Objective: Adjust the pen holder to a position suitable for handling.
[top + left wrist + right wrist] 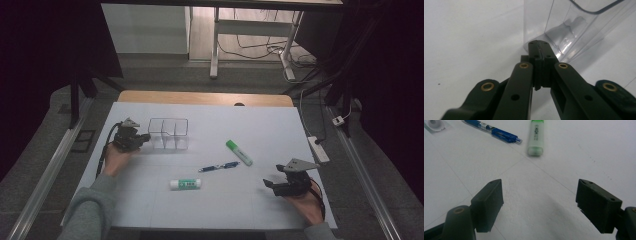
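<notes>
- Left gripper (145, 138): black jaws are pressed together, nothing is clamped; tips are set against the left wall of the clear rigid plastic three-compartment organiser (169, 133).
- Right gripper (267, 182): matte black jaws are spread wide, nothing held; it is aimed at the green-capped translucent highlighter (536, 136) and the glossy blue ballpoint pen (494, 131).
- White cylindrical glue stick (185, 184) is seen lying near the front edge.
- Surface: smooth white sheet (260, 200) over a wooden tabletop; grey floor and cables are seen behind.

The high view looks down over the whole table (210, 200); both claw cameras skim close above that table.
</notes>
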Available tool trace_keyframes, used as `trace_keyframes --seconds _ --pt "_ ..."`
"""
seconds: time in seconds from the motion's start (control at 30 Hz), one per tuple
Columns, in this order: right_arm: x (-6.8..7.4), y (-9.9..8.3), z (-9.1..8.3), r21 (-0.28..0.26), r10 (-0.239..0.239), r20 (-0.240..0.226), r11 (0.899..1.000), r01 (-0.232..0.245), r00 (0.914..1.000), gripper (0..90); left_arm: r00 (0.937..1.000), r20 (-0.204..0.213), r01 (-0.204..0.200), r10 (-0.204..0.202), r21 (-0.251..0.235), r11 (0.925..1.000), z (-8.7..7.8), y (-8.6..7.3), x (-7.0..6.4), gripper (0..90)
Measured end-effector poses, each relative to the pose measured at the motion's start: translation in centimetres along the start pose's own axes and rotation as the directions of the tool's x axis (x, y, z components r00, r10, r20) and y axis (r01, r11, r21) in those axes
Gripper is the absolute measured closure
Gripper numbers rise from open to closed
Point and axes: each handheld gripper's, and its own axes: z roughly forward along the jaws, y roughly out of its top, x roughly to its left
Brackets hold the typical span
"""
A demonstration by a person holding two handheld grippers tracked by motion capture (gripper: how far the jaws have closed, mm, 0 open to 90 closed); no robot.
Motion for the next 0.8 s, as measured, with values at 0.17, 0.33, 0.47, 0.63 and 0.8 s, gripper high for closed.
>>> trace_keyframes --seconds 0.17,0.33,0.47,0.63,0.8 --pt "0.0 0.0 0.0 -0.001 0.001 0.0 1.0 -0.001 1.0 21.4 0.9999 0.006 -0.015 0.015 0.006 0.9999 0.2 0.3 -0.4 88.9" --pt "-0.1 -0.1 0.1 0.001 0.002 0.0 1.0 -0.002 1.0 21.4 0.9997 0.013 -0.021 0.021 0.007 0.9997 0.5 0.5 -0.8 88.9" --pt "-0.1 -0.1 0.0 -0.001 0.003 0.003 1.0 -0.003 1.0 21.4 0.9995 0.023 -0.021 0.021 0.007 0.9998 0.7 0.7 -1.1 88.9" --pt "-0.1 -0.1 0.0 -0.003 0.002 0.005 1.0 -0.002 1.0 21.4 0.9991 0.036 -0.023 0.023 0.009 0.9997 1.0 0.8 -1.5 88.9" --pt "-0.1 -0.1 0.1 0.005 0.0 0.004 1.0 0.0 1.0 21.4 0.9985 0.046 -0.032 0.031 0.012 0.9994 1.3 1.0 -1.9 88.9"
